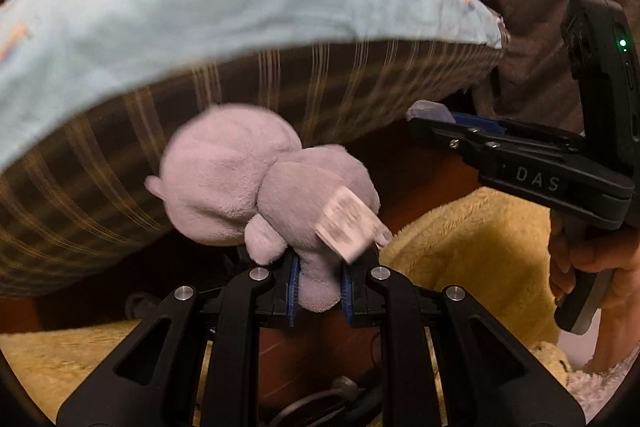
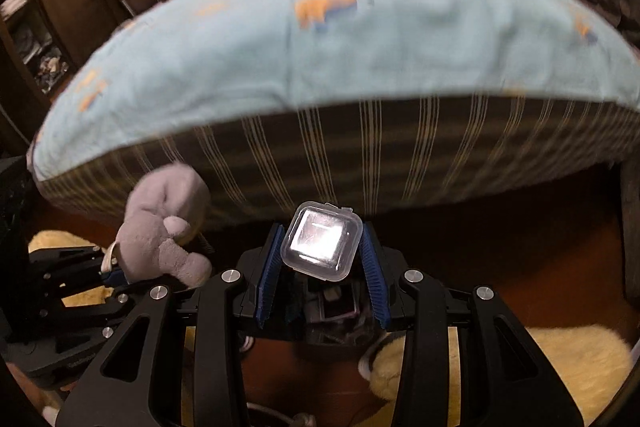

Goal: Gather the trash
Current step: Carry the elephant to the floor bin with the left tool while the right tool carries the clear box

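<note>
Left wrist view: left tongs (image 1: 318, 285) clamped on a grey plush toy (image 1: 260, 191), blue pads pinching one of its limbs. Toy body sticks up ahead of the fingertips, white tag (image 1: 347, 227) hanging off its right side. Beyond the toy: bed with light blue sheet (image 1: 192, 11) over a brown striped mattress side (image 1: 120, 163). Yellow fluffy rug (image 1: 472, 247) below and right of the tongs. Right tongs (image 1: 430, 115) enter from the right, hand (image 1: 596, 267) on the handle; something pale and clear at the tips, blurred.

Right wrist view: right tongs (image 2: 323, 263) set narrow around a small clear plastic case (image 2: 322, 241), blue pads against both its sides, case held up at the tips. Left of them, left tongs (image 2: 114, 273) with the plush toy (image 2: 164, 227). Same blue sheet (image 2: 360, 47) straight ahead, rug (image 2: 560, 359) below right.
</note>
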A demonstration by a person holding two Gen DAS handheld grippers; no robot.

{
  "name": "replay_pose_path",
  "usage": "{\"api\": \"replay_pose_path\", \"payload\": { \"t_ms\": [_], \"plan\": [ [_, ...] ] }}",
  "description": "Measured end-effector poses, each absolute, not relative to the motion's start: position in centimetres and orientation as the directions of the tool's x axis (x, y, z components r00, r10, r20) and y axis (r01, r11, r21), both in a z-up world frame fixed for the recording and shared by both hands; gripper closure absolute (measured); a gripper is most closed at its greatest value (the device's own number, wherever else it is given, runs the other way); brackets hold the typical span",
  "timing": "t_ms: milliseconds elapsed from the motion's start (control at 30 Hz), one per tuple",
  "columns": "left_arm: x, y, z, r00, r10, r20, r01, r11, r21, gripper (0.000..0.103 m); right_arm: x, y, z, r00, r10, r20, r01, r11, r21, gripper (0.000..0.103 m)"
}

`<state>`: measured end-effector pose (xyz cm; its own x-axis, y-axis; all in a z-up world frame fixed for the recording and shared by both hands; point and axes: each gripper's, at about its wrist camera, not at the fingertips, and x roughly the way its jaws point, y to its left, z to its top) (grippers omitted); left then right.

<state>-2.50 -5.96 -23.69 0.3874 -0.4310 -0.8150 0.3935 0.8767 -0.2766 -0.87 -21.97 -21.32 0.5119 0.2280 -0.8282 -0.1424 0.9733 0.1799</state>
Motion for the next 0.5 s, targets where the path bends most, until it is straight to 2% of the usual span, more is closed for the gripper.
{"api": "replay_pose_path", "payload": {
  "t_ms": [300,500],
  "plan": [
    [-1.8,-7.8,-29.5,0.318,-0.393,-0.863,0.414,0.876,-0.247,0.088,0.2,-22.0,-29.0,0.392,0.232,-0.890,-0.092,0.973,0.213,0.063],
    [-2.7,-8.1,-31.9,0.269,-0.372,-0.888,0.402,0.882,-0.248,0.088,-0.1,-21.3,-31.1,0.349,0.240,-0.906,-0.094,0.971,0.221,0.063]
  ]
}}
